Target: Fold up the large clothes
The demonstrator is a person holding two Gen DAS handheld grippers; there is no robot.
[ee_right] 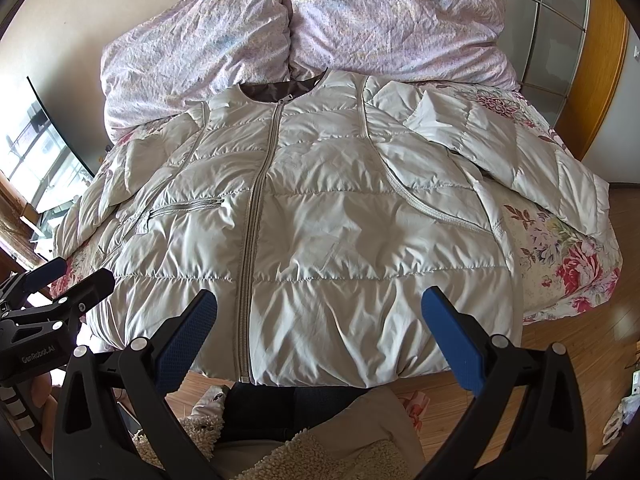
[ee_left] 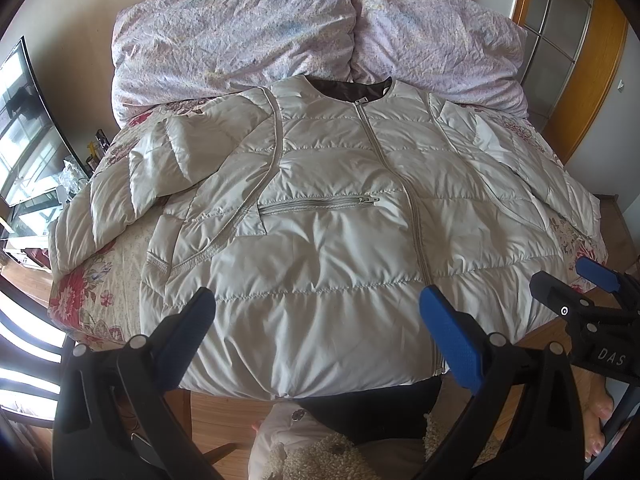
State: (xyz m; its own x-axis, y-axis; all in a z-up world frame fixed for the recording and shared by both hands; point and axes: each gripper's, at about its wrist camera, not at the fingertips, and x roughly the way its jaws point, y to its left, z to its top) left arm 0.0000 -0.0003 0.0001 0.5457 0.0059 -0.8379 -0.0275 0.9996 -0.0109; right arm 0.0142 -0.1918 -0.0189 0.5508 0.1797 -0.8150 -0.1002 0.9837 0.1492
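I find both my left claw and right claw spread wide and empty above the near hem of the jacket, which lies zipped, front up, sleeves out, across the bed.

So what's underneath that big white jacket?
The jacket lies spread flat on a floral bedspread, which shows around its sleeves and sides. Whatever sits directly beneath the jacket's body is covered. Behind its collar lies a rumpled lilac duvet.
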